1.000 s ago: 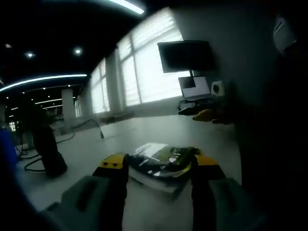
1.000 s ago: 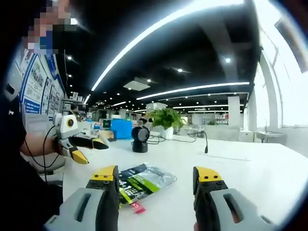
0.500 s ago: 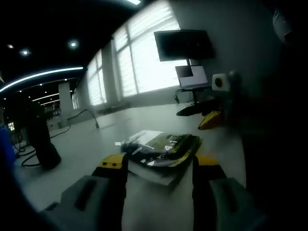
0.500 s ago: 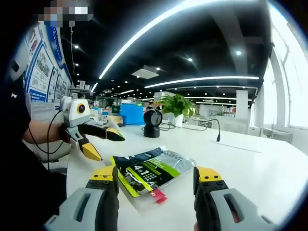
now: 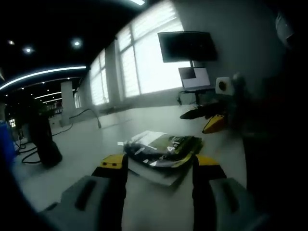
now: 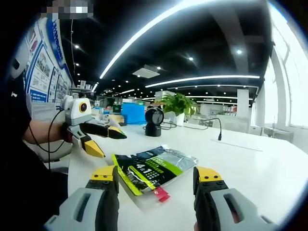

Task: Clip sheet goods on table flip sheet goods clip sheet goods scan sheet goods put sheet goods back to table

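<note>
Currently at the first clip, not yet made: sheet goods pouch (image 6: 154,169) flat on the white table (image 6: 250,178), green-and-black print with a clear film edge and a red tab at its near corner. Right gripper (image 6: 157,179) low over the table, jaws wide apart and empty, pouch sitting between and just ahead of the tips, toward 12 o'clock. Left gripper (image 6: 102,142) seen in the right gripper view at 10 o'clock of the pouch, jaws parted and empty, near the pouch's far-left edge but apart from it. From the left gripper view, own left gripper (image 5: 160,162) likewise wide open with the pouch (image 5: 161,150) between the tips at 12 o'clock, and the right gripper (image 5: 207,120) past it at 2 o'clock. Black scanner (image 6: 153,122) on its stand well behind the pouch at 12 o'clock; plant (image 6: 178,104) further back. Risks, as judgement: pouch lies flush on a smooth top, so a lower jaw may fail to get under and just push it along the table; slick film could slip from a shallow pinch on the clear margin; both grippers closing from opposite ends may crumple it or collide; grabbing the tab alone could let it swing and drop during the flip.
</note>
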### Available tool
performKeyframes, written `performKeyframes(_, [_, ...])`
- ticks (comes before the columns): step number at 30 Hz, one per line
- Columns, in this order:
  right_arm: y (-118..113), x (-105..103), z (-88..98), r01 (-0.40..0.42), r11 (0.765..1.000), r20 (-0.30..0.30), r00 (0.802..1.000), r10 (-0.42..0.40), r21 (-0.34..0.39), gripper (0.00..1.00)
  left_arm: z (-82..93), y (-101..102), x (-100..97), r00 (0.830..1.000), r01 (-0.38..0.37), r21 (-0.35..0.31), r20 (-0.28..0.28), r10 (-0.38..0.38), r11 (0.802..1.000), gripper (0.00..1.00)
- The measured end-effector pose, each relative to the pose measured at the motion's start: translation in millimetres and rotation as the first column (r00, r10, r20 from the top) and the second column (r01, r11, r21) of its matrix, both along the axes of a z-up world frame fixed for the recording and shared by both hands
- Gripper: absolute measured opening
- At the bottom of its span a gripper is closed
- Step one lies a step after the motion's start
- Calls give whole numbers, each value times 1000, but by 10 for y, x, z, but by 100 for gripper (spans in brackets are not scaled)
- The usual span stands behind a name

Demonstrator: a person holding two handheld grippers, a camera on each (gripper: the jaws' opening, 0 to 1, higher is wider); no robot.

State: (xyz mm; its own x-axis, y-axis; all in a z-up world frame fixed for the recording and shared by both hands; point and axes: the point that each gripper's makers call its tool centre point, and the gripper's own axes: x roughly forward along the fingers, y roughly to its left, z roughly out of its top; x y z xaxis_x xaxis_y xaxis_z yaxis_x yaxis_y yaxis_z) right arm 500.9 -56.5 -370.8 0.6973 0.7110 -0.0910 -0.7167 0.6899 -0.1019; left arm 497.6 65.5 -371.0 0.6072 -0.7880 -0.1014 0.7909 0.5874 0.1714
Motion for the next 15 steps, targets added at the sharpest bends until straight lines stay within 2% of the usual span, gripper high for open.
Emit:
performKeyframes(5, [8,-1,-28,-1,1000,0,1000,1,-15,58,-17,-2,2,1000,0,7,-3,0,1000,46])
performKeyframes(15, [76,13,-204,-12,994,-31,999,8,-112,60,-136,-18,49,1000,-18,73,-19,20,997,46])
